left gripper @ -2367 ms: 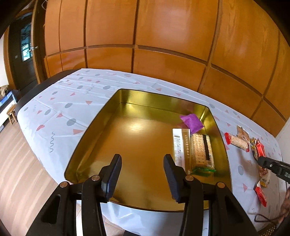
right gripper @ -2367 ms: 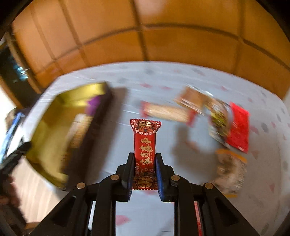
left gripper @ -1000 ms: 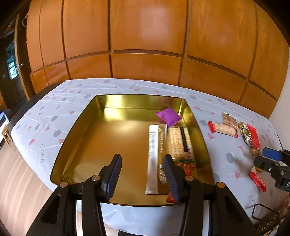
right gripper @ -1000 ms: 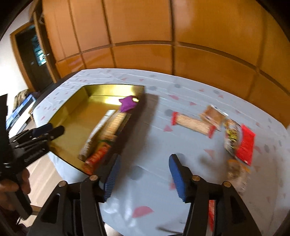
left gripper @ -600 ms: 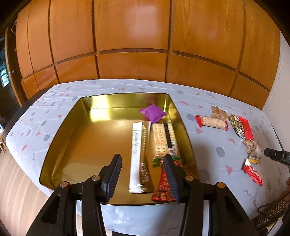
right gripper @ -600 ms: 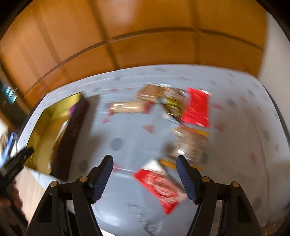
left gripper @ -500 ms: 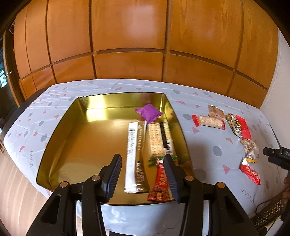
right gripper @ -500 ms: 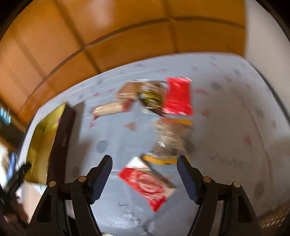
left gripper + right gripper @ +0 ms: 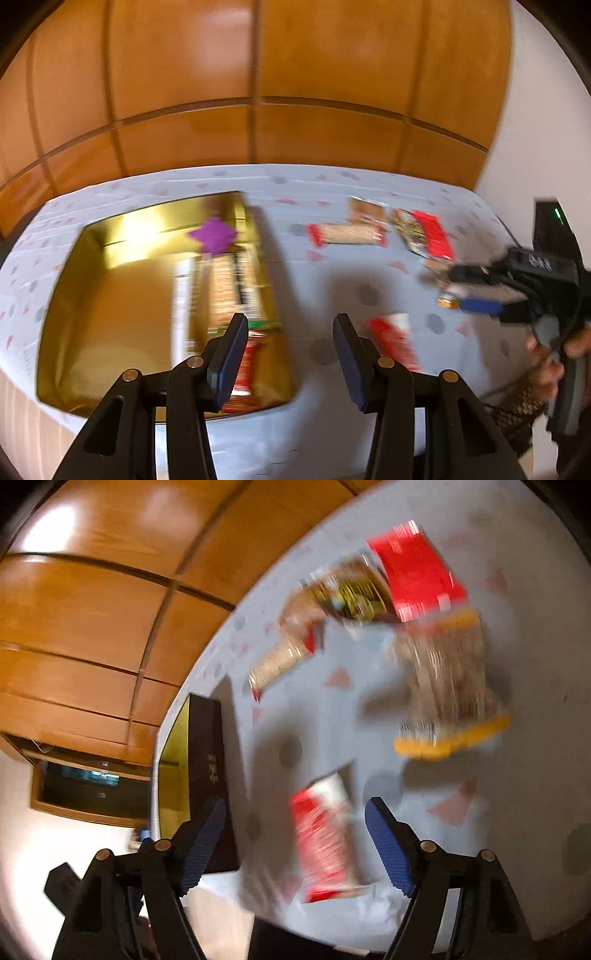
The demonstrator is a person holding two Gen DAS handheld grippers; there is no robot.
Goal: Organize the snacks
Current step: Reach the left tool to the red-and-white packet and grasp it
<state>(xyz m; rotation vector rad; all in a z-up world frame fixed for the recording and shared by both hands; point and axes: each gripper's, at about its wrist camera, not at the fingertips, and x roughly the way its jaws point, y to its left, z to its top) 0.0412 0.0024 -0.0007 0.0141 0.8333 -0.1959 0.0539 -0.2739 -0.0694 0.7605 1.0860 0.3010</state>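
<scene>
While motion blur smears both views, the snacks can be sorted by place: inside the gold tin [image 9: 110, 295] lie a purple packet [image 9: 213, 235] at its far end, a long pale packet [image 9: 181, 295], a cracker pack [image 9: 231, 288] beside it, and a red packet [image 9: 245, 363] at the near end, partly hidden behind the left tongs' [image 9: 290, 356] finger. On the bench [image 9: 325, 435], covered by a pale patterned cloth, the remaining snacks lie well apart from the tin: a red-and-white packet [image 9: 325, 843] near the front edge, a yellow-edged clear bag [image 9: 448, 686] beyond it, a red flat packet [image 9: 413, 574], a dark gold-printed bag [image 9: 354, 594] touching it, and a red-ended cracker stick [image 9: 280, 661] nearer the tin; their printing is too blurred to read. The left tongs stand apart and hold nothing, hovering over the tin's right wall. The right tongs [image 9: 295, 843] are also spread wide with nothing between the pads, the red-and-white packet lying on the cloth below the gap; whether they touch it cannot be told. From the right wrist only the tin's dark outer side and a sliver of gold interior show. Wood panelling [image 9: 258, 92] runs behind the bench.
</scene>
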